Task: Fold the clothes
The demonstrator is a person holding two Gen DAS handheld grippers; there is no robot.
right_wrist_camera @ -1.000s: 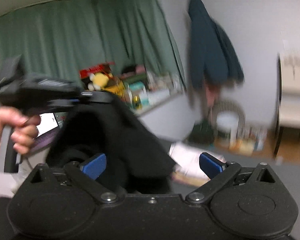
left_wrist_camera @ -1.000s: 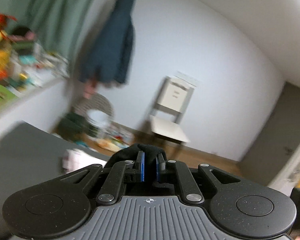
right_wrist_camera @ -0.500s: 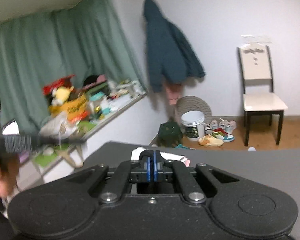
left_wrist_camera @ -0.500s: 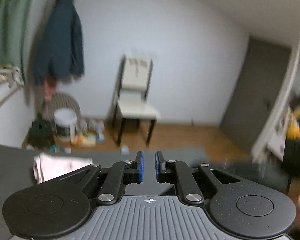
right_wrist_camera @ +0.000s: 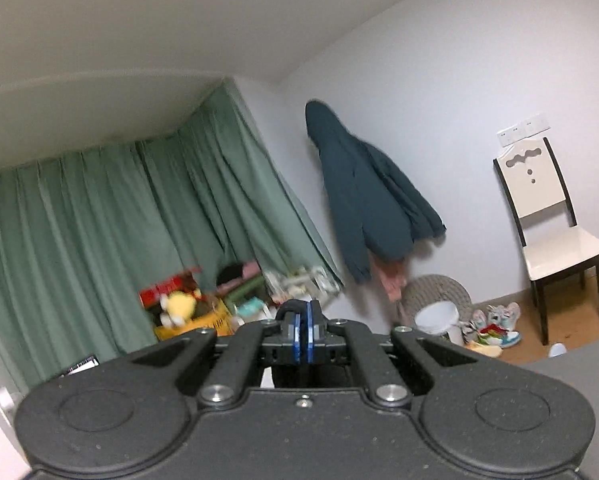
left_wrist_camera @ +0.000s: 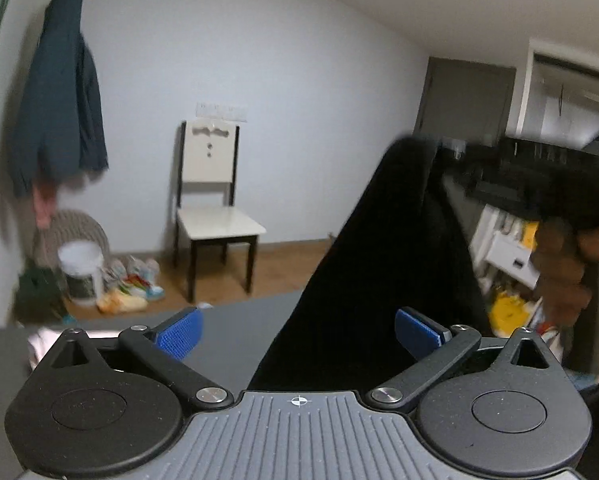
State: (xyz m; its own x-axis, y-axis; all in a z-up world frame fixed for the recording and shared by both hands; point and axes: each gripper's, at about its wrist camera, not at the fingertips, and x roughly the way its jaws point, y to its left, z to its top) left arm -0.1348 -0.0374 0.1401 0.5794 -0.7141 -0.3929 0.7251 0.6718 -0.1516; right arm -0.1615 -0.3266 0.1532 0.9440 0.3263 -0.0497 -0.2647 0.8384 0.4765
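Both views are dim and evenly lit, with a cool grey cast and no glare. Fisheye bending curves the walls and ceiling, and the corners go black. Motion blur smears the hand (left_wrist_camera: 567, 268), the black cloth (left_wrist_camera: 383, 264) and the coat (left_wrist_camera: 55, 116); the curtain (right_wrist_camera: 99, 240) and shelf clutter (right_wrist_camera: 187, 308) are soft.

— Along the white wall (left_wrist_camera: 299, 80)?
— White chair (left_wrist_camera: 211, 208), dark blue coat (right_wrist_camera: 363, 208) hanging, wooden floor (left_wrist_camera: 291, 264) beneath.
— Left of that?
— Green curtains (right_wrist_camera: 99, 240), cluttered shelf (right_wrist_camera: 259, 292).
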